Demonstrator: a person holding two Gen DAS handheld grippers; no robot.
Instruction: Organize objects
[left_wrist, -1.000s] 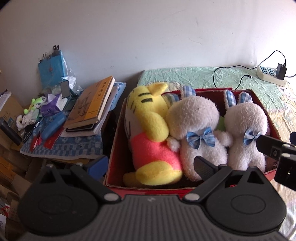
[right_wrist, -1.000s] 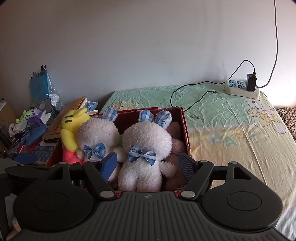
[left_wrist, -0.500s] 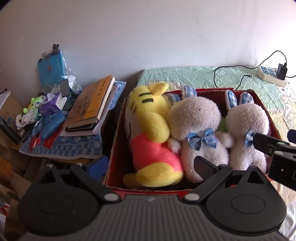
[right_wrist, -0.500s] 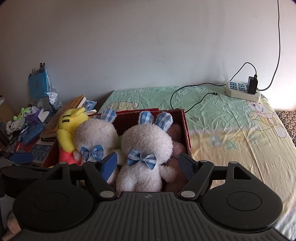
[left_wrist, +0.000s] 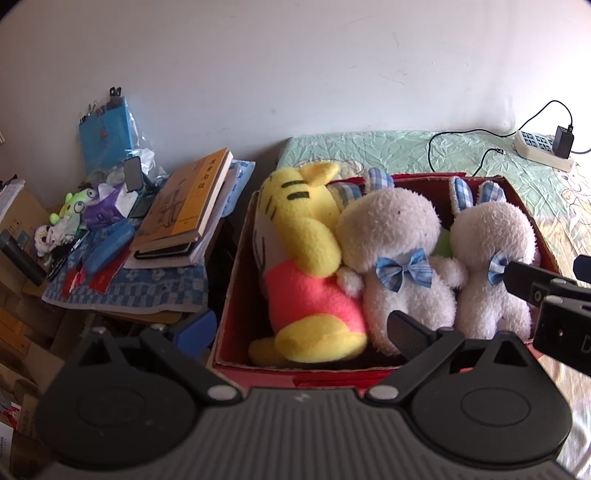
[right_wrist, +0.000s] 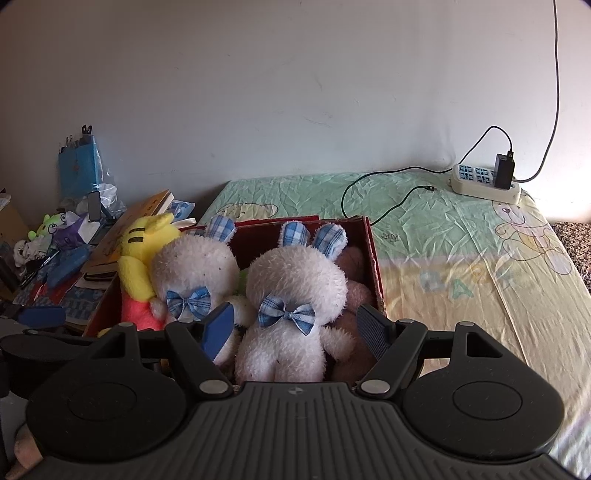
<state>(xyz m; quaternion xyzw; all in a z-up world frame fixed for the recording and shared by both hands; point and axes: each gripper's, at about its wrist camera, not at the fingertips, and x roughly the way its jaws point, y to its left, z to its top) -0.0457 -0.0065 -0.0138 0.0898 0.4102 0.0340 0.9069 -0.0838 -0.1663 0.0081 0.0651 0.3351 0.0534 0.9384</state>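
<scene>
— Listing the container first: what is held in the red cardboard box (left_wrist: 236, 295) on the green printed bedsheet (right_wrist: 461, 236)?

— Four soft toys are recorded with certainty. A yellow plush tiger with a pink belly (left_wrist: 306, 258) is lodged against the left wall. A white plush rabbit with a blue checked bow (left_wrist: 399, 258) is pressed against it at the centre. A second white plush rabbit with checked ears (right_wrist: 295, 295) is seated toward the right wall. A pale pink plush toy (right_wrist: 354, 280) is wedged behind that rabbit, largely hidden. A scrap of green is glimpsed between the rabbits; its kind cannot be told.

— How are the grippers entered?

— The left gripper (left_wrist: 299, 332) is held with its fingers spread, nothing between them, before the box's near wall. The right gripper (right_wrist: 295, 332) is likewise spread, its fingers flanking the second rabbit without being seen to clamp it.

— And outside the box?

— A stack of books (left_wrist: 184, 210) is noted on the cluttered side table, and a white power strip (right_wrist: 484, 184) on the bedsheet.
</scene>
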